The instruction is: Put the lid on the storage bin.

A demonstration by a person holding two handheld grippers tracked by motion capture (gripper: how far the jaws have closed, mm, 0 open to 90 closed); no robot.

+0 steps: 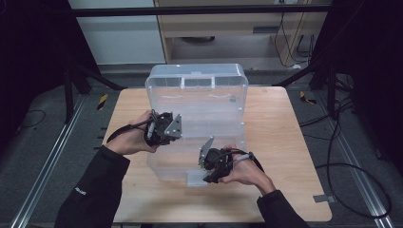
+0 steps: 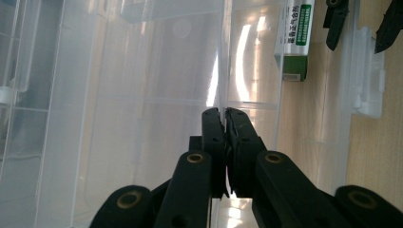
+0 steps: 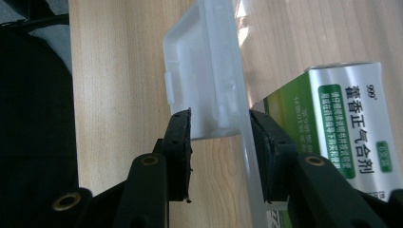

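Item: large clear plastic storage box (image 1: 197,118), rectangular with rounded corners, thin glossy see-through walls, its hinged lid (image 1: 197,83) standing open at the far side. It sits at the middle of a square pale wood-grain table (image 1: 285,156) with a smooth matt top.

Latch: translucent white moulded plastic clasp (image 3: 204,71), a flat ribbed rectangle on the box's near front wall, swung outward over the table.

Contents: white and green cardboard carton (image 3: 342,128) with glossy printed lettering, lying flat on the box floor just inside the front wall, close behind the clasp; it is seen too in the left gripper view (image 2: 294,40).

Left gripper (image 2: 224,114): black, matt, angular jaws pressed together on a thin clear upright wall of the box at its left side, the pads pinching the plastic edge.

Right gripper (image 3: 220,124): black jaws partly spread at the box's front wall, one either side of the clasp's lower end and the clear wall beside it; whether the pads press on the plastic cannot be told.

Both grippers are held by a person's hands in dark sleeves (image 1: 95,190).
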